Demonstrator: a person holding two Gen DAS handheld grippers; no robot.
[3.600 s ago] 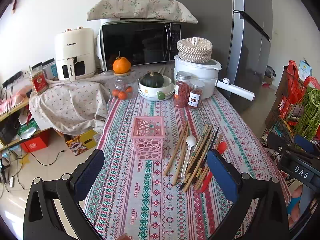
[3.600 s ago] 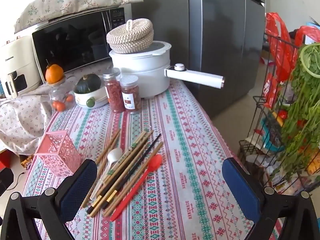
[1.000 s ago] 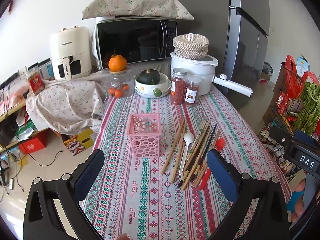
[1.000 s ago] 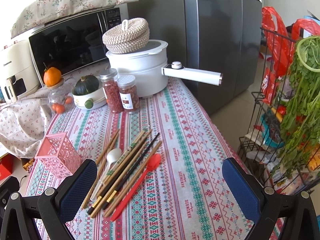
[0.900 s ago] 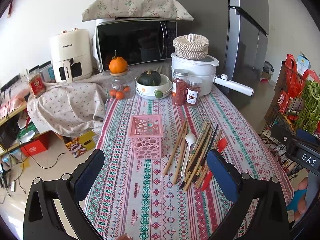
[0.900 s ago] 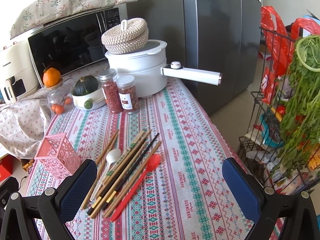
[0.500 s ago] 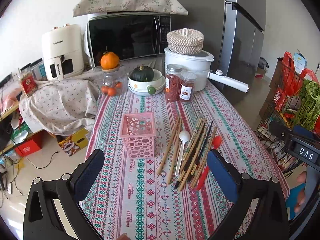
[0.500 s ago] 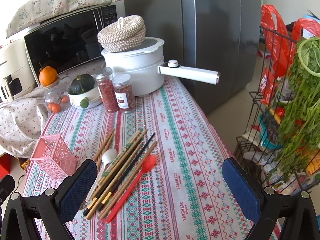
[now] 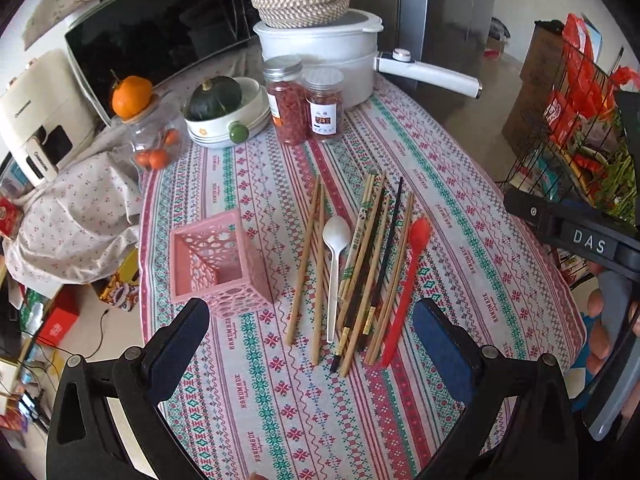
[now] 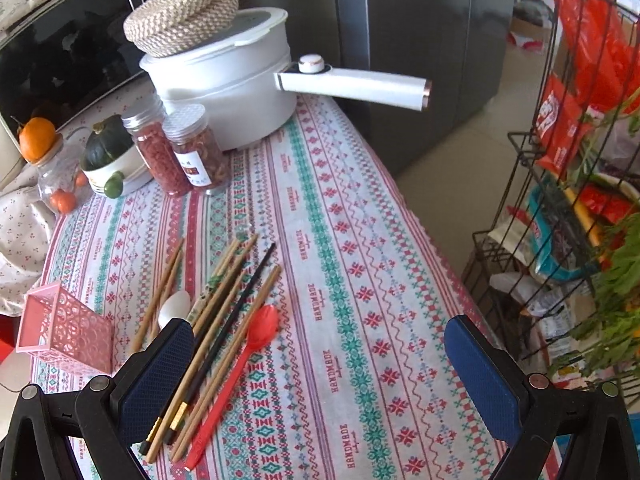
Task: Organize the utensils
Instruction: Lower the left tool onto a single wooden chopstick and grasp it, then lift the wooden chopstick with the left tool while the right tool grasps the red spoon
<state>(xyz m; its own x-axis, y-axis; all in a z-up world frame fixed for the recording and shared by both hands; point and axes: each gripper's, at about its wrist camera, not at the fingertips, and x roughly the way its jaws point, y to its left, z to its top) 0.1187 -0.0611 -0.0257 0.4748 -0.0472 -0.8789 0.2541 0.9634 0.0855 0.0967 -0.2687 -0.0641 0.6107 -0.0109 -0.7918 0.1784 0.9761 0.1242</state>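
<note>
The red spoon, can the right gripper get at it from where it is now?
Probably yes. The red spoon lies flat on the tablecloth at the outer edge of the chopsticks, nothing on top of it. The right gripper is open and empty just above, with bare cloth beside the spoon.

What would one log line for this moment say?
phase: approach | left gripper: open, empty | right gripper: open, empty | chopsticks, white spoon, red spoon: on tablecloth | pink basket: empty

Both the left gripper point(image 9: 310, 344) and the right gripper point(image 10: 316, 376) have come down and forward toward the chopsticks point(image 9: 362, 264) and spoons on the table, fingers spread wide as before.
</note>
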